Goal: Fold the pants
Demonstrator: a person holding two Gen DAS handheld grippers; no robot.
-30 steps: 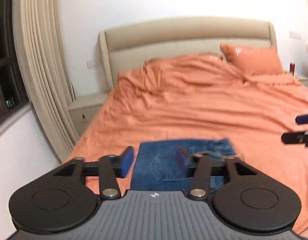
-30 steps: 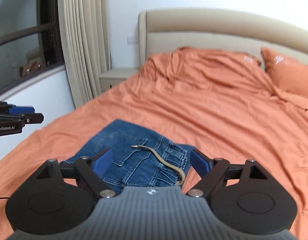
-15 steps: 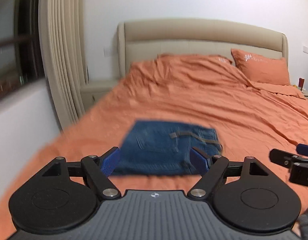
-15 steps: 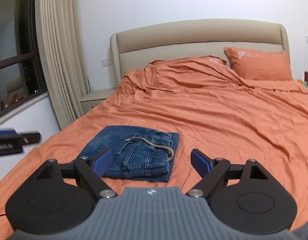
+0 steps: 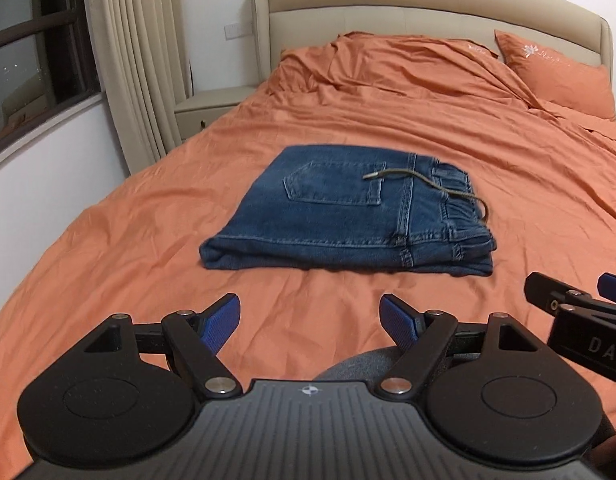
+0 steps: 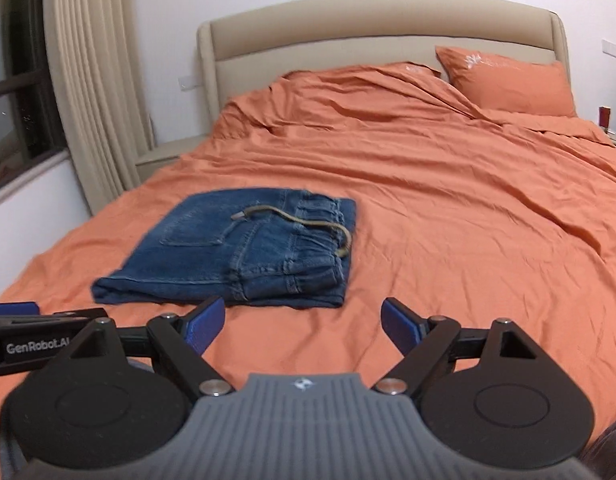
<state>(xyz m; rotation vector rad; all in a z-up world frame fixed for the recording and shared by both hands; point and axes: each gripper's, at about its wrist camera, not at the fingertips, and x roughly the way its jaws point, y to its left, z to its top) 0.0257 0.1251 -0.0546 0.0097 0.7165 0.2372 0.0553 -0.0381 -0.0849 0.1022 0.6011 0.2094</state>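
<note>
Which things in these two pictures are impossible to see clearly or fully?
- Inner layers of the folded jeans: hidden under the top layer in both views.
- End of the drawstring: right wrist view, it runs behind the waistband.
- Right hand-held gripper: left wrist view, cut off by the right edge.
- Left hand-held gripper: right wrist view, cut off by the left edge.
- Red item beside the bed: too small to identify.

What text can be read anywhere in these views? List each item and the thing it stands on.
"GenRobot.AI": white print on the side of the left gripper, seen in the right wrist view.
"DAS": cut off at the frame edge, on the side of the right gripper, seen in the left wrist view.
White embroidery on the pillow: a motif, no legible letters.
Folded jeans: no readable label.
</note>
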